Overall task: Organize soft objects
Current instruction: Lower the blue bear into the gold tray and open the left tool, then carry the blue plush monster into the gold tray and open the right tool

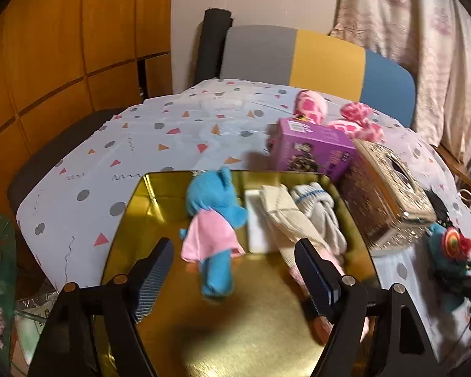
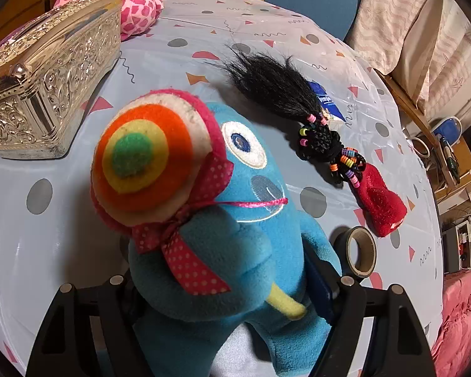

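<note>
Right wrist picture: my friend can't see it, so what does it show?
The right tongs hold a blue plush monster carrying a rainbow lollipop. Behind it on the dotted tablecloth lie a black hair tuft, a red sock and a tape roll.

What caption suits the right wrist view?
Right gripper holds a blue plush monster above the patterned tablecloth.
</note>
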`<state>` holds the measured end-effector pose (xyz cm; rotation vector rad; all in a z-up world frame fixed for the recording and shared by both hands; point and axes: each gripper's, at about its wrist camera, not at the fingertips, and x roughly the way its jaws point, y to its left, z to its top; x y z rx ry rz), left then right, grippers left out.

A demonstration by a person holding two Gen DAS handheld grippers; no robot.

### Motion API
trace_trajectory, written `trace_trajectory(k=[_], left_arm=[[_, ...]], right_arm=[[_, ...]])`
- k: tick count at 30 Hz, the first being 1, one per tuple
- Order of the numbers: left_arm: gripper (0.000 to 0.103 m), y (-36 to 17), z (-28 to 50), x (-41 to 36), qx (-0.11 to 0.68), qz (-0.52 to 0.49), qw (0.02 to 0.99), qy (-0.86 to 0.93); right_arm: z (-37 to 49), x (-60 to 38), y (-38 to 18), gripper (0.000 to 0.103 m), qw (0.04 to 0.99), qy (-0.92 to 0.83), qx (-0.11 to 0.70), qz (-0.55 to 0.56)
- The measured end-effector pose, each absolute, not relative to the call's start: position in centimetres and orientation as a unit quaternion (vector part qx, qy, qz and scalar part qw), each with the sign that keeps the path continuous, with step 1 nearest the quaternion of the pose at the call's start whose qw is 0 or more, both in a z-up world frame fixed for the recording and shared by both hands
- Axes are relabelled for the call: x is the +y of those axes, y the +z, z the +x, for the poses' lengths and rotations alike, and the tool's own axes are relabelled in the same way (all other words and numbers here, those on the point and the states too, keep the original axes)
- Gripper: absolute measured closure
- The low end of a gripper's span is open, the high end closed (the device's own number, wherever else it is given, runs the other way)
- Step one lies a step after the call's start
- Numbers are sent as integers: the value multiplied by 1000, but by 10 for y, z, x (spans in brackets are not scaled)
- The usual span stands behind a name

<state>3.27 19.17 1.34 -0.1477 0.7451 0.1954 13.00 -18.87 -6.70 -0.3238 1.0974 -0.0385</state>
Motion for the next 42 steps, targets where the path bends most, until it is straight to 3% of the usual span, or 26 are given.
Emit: trace_trajectory(k=[8,22,32,42], left_arm=[[24,13,19,187,360,-70,926,87],[24,6,8,209,360,-83,924,101],[24,8,-1,224,356,-96,923,109],[24,-1,-16,244,363,-121,914,132]], right_arm=[[129,-187,-65,24,837,-22,527,-146],[81,-182,1,29,877,37,479,11],[59,-109,78,29,909,141,393,8],[50,-30,61,28,878,233,417,-32]])
